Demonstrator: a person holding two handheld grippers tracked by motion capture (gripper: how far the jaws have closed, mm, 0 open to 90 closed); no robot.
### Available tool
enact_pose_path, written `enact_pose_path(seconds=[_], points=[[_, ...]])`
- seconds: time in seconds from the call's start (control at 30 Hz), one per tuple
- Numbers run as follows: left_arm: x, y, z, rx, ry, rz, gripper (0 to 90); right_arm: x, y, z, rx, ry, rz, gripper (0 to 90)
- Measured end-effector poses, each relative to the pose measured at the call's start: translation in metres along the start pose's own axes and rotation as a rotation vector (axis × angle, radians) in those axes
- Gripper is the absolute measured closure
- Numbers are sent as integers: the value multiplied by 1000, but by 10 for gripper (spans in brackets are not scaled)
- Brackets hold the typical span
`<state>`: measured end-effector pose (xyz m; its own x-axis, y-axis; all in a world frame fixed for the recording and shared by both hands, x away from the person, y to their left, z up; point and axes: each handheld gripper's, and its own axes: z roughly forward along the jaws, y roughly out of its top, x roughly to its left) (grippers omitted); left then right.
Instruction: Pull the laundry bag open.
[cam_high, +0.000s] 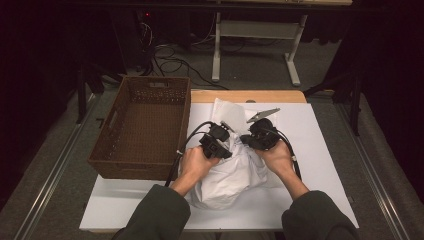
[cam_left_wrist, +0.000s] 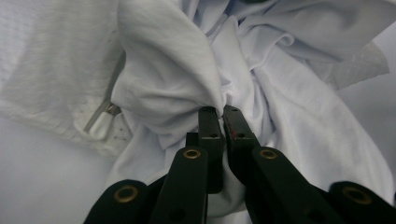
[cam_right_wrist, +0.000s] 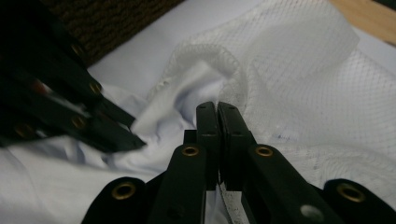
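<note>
High view, centre frame: you hold a crumpled white cotton garment (cam_high: 227, 175) on the white tabletop (cam_high: 325, 150), your left gripper (cam_high: 221, 145) pinching a fold of it, your right gripper (cam_high: 252, 137) clamped on the rim of a white mesh laundry bag (cam_right_wrist: 299, 70), likely to bag it; brown wicker basket (cam_high: 145, 125) at left.

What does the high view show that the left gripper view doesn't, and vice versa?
High view alone: the brown basket left of the white board, both of the person's hands, and the right hand-held gripper beside the left hand-held gripper on the bundle.

Left gripper view alone: its jaws pinched shut on a fold of white cloth, plus a white zip pull on the mesh bag.

Both: the crumpled white cloth and the mesh bag.
</note>
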<state>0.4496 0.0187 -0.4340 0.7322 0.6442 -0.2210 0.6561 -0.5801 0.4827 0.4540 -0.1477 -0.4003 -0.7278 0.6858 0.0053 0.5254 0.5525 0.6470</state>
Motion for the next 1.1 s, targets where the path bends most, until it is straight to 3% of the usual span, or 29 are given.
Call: enact_pose_path(seconds=[0.13, 0.2, 0.3, 0.4, 0.57, 0.7, 0.83, 1.0, 1.1], points=[[7, 6, 11, -5, 11, -56, 875, 7, 1, -6, -33, 32, -5, 892], [15, 8, 17, -5, 69, -89, 872, 11, -1, -7, -24, 44, -21, 892], [24, 9, 20, -14, 71, -135, 854, 15, -6, -8, -2, 40, -54, 892], [18, 8, 15, -12, 92, -104, 759, 14, -12, -5, 23, 37, -53, 891], [10, 3, -9, -34, 130, -65, 573, 8, -20, 6, 69, 32, -18, 890], [7, -4, -22, 5, 168, -59, 525, 7, -22, 9, 87, 14, -27, 890], [3, -12, -30, 28, 155, -65, 473, 5, -24, 8, 95, -2, -20, 889], [8, -14, -14, 62, 152, -89, 441, 5, -23, 10, 100, -9, -25, 889], [9, -13, 1, 81, 196, -82, 439, 6, -23, 10, 103, -8, -19, 889]])
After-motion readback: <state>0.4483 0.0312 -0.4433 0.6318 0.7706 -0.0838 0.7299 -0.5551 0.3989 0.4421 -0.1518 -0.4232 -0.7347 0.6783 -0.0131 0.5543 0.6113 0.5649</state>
